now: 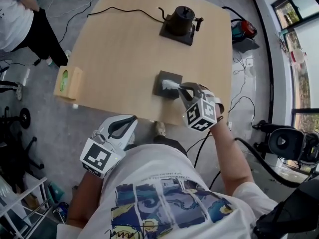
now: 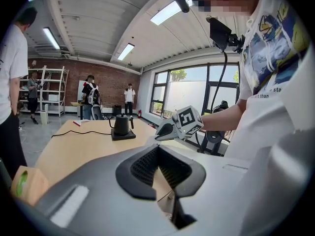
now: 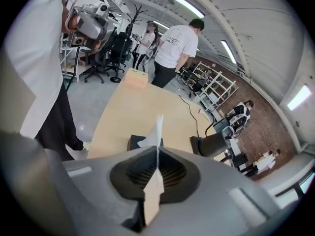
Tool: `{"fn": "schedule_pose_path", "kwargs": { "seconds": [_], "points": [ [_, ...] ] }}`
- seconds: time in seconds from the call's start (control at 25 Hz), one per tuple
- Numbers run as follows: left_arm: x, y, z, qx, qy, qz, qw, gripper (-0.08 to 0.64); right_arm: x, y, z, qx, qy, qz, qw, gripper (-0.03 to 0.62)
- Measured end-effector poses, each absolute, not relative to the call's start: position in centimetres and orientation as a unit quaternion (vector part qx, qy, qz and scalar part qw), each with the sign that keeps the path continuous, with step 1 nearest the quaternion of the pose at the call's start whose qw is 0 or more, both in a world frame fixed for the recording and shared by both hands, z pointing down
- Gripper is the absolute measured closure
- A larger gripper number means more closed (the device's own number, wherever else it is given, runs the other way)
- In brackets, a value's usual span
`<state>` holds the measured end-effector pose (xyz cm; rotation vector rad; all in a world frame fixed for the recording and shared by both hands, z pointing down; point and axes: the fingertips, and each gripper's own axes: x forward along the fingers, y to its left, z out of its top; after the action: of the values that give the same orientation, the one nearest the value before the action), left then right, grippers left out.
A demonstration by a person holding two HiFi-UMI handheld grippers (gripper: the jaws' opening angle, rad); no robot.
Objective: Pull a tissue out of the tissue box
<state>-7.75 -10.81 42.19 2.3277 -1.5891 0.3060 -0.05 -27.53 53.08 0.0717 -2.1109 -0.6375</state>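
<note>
A dark tissue box sits near the front edge of the wooden table. A white tissue rises from its top. My right gripper is shut on that tissue just above the box. In the right gripper view the tissue runs as a thin strip up between the closed pads of the gripper, and the box lies beyond. My left gripper hangs off the table's front edge, jaw tips together and empty. It looks across at the right gripper.
A black kettle on a dark base stands at the table's far side, with a cable trailing left. A small wooden box with a green patch sits at the left edge. A person stands by the far left corner. Cables and gear lie on the floor.
</note>
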Motion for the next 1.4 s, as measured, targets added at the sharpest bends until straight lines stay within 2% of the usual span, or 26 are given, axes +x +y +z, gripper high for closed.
{"fn": "schedule_pose_path", "kwargs": {
  "seconds": [0.52, 1.4],
  "points": [
    [-9.6, -9.3, 43.1, 0.844, -0.503, 0.113, 0.145, 0.554, -0.1, -24.5, 49.8, 0.107, -0.867, -0.223, 0.432, 0.589],
    [-8.3, -4.4, 43.2, 0.893, -0.415, 0.131, 0.114, 0.554, 2.6, -12.4, 44.6, 0.206, -0.888, -0.140, 0.386, 0.589]
  ]
}}
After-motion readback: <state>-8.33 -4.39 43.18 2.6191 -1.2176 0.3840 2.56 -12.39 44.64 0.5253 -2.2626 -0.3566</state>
